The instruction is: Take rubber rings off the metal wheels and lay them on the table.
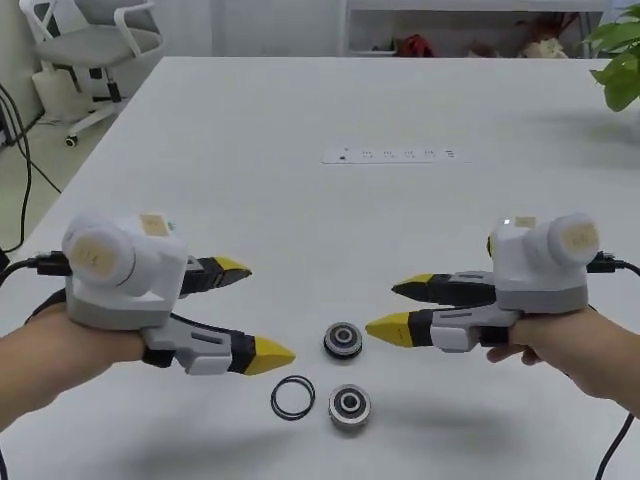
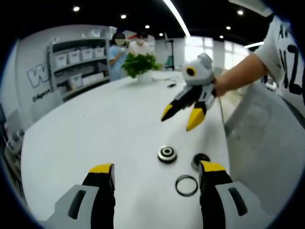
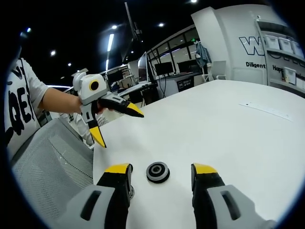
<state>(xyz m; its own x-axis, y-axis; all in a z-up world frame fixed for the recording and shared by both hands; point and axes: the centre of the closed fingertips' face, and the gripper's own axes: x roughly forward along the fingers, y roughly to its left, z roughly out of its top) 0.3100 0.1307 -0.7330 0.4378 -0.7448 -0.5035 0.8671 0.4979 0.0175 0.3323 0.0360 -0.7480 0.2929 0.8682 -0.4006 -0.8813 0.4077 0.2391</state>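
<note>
Nearest, a loose black rubber ring (image 1: 292, 397) lies by a bare silver metal wheel (image 1: 350, 407); both spread empty, the left hand-held gripper (image 1: 262, 312) should pin the black-rimmed wheel (image 1: 343, 340) while the right hand-held gripper (image 1: 384, 308) peels.

White desk (image 1: 300, 150). Two small round metal wheels near front edge: farther wheel (image 1: 343, 340) with dark outer band, lying between tong tips; nearer wheel (image 1: 350, 407) with silvery rim. Thin black rubber ring (image 1: 292, 397) flat on desk, just left of nearer wheel, not touching. Left tongs (image 1: 262, 312) and right tongs (image 1: 385, 308): grey-white, yellow-tipped, both spread wide, holding nothing. Flush socket strip (image 1: 390, 155) mid-desk. White office chair (image 1: 95, 40) far left. Green plant (image 1: 620, 60) far right.
</note>
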